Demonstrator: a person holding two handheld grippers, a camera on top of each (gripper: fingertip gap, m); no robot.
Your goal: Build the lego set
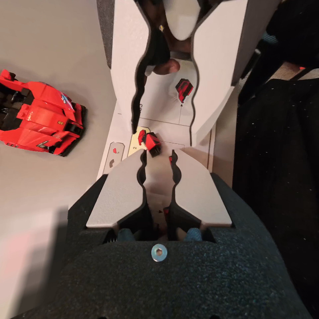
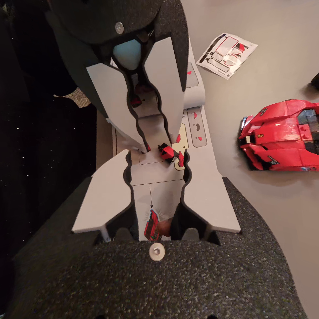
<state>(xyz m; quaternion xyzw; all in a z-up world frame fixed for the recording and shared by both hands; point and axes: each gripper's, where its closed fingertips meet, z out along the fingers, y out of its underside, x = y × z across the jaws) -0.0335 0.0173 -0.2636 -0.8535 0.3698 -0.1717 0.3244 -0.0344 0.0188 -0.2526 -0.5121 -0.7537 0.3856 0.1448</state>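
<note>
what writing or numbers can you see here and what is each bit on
Instruction booklet: printed digits beside the part drawings, legible, but I do not quote writing.
Sticker sheet: fine print along its edge, too small to read.
Red lego car: a small yellow badge on the nose and side stickers, too blurred to read.
</note>
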